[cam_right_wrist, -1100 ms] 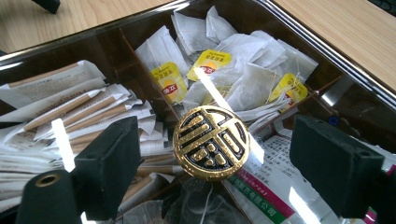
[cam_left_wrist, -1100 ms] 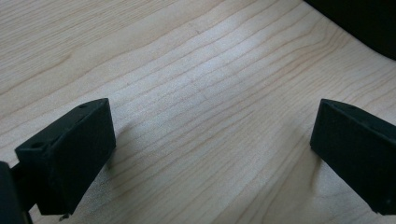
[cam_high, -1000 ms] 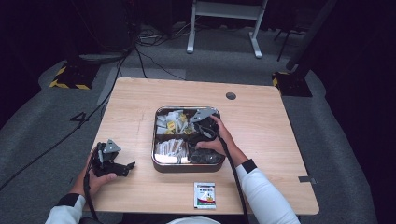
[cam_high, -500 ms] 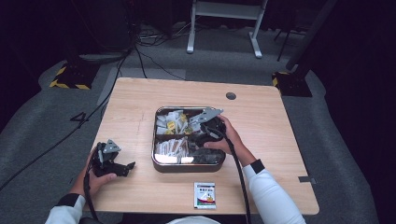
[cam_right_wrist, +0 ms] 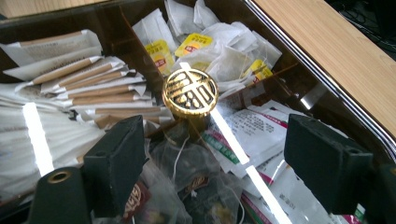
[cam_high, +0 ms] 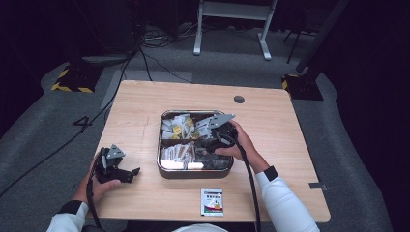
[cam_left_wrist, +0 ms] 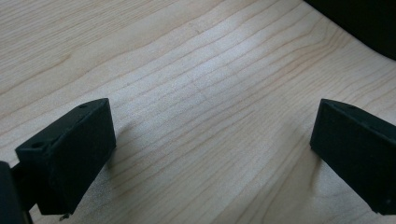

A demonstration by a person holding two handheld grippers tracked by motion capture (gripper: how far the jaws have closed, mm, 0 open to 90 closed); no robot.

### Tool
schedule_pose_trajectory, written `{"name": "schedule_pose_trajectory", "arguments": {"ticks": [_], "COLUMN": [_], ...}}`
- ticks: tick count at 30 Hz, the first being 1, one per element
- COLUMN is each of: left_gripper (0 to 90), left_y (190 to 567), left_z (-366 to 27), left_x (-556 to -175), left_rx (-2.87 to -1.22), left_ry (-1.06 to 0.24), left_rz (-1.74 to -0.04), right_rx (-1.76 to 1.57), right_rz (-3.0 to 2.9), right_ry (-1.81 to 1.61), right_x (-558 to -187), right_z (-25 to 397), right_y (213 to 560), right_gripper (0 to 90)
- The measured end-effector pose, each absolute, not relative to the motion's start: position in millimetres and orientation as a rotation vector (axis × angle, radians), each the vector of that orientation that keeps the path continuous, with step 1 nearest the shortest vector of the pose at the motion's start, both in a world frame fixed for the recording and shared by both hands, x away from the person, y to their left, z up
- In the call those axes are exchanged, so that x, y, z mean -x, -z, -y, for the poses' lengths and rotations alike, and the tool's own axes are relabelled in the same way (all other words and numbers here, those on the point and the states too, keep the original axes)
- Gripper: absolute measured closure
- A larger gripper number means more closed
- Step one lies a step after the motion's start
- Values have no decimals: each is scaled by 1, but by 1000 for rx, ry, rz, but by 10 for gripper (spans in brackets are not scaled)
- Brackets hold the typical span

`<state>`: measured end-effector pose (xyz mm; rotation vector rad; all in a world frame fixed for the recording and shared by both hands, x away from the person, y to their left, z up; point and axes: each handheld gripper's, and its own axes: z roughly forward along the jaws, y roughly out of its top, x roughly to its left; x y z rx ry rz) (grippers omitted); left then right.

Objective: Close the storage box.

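- Setting is reading as a lab or recording studio rather than a home: a single light wooden table (cam_high: 145, 111) is standing alone on grey carpet (cam_high: 43, 135), with dark surroundings closing in on all sides.
- Black cables (cam_high: 150, 60) are trailing loose across the floor behind the table.
- Yellow-and-black hazard-striped bases (cam_high: 72, 82) are sitting at the left and right far corners.
- A white metal stand (cam_high: 232, 29) is standing at the back.
- A round cable grommet (cam_high: 239, 99) is showing in the tabletop, office-desk style.
- A small strip of tape (cam_high: 315, 185) is sticking out at the table's right edge.
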<state>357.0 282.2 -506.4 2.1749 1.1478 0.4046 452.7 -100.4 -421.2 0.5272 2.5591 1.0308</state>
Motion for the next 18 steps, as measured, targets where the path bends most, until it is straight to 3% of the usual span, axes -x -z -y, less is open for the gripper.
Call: {"name": "schedule_pose_trajectory", "arguments": {"ticks": [18], "left_gripper": [4], "left_y": [506], "left_z": [-282], "left_x": [-357], "left_rx": [-2175], "left_ry": [-403], "left_rz": [-1148], "right_rx": [-539], "right_rz": [-2517], "right_ry": [-1006], "right_x": [-446], "right_z": [127], "right_y": [417], "right_gripper": [218]}}
